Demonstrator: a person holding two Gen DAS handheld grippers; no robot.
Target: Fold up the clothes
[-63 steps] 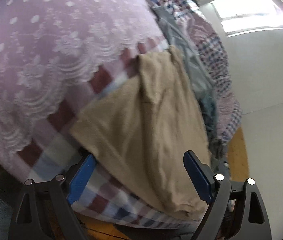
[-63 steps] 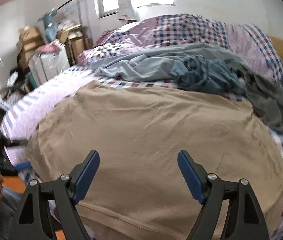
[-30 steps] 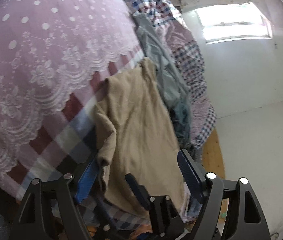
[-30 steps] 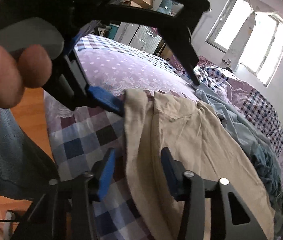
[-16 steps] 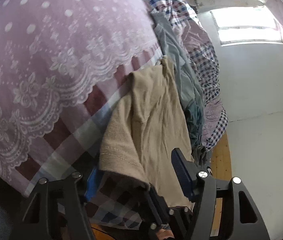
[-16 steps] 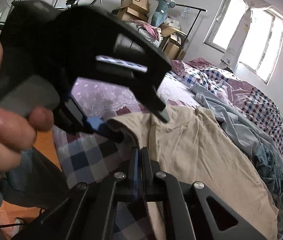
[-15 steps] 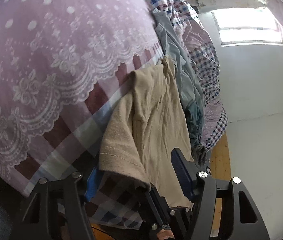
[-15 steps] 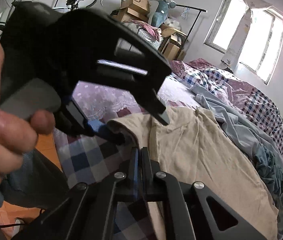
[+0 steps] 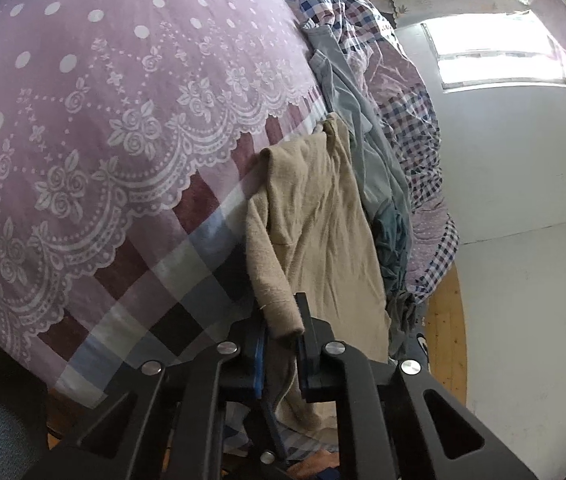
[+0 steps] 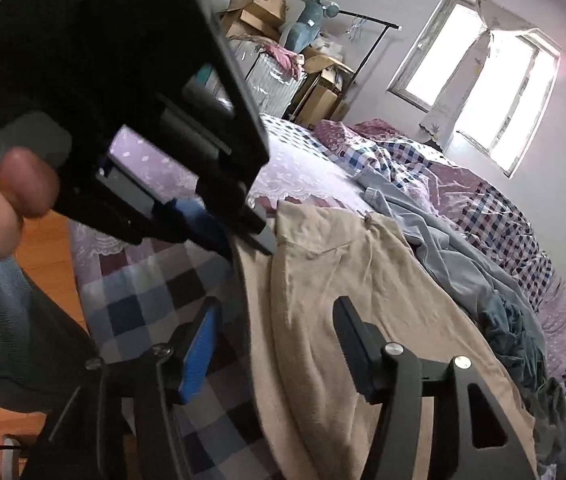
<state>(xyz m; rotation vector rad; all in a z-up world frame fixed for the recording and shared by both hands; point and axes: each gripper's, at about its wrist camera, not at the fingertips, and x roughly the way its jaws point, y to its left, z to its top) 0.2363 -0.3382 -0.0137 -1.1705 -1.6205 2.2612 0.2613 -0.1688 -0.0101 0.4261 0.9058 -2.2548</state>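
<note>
A tan garment (image 9: 323, 232) lies on the bed, one long edge folded up toward the near corner. My left gripper (image 9: 281, 332) is shut on that folded edge of the tan garment. In the right wrist view the same garment (image 10: 363, 300) spreads across the bed, and the left gripper (image 10: 219, 236) shows large at upper left, pinching the cloth's edge. My right gripper (image 10: 275, 336) is open, its fingers standing either side of a raised fold of the tan cloth without holding it.
The bed has a checked sheet (image 9: 187, 280) and a lilac lace cover (image 9: 83, 120). Grey-blue clothes (image 10: 443, 240) and a checked quilt (image 10: 503, 220) lie beyond. Boxes and a rack (image 10: 283, 20) stand by the far wall. Wooden floor (image 9: 447, 328) shows past the bed.
My left gripper has shut on the tan garment's edge. My right gripper, shut half a second ago, has opened and let the cloth go.
</note>
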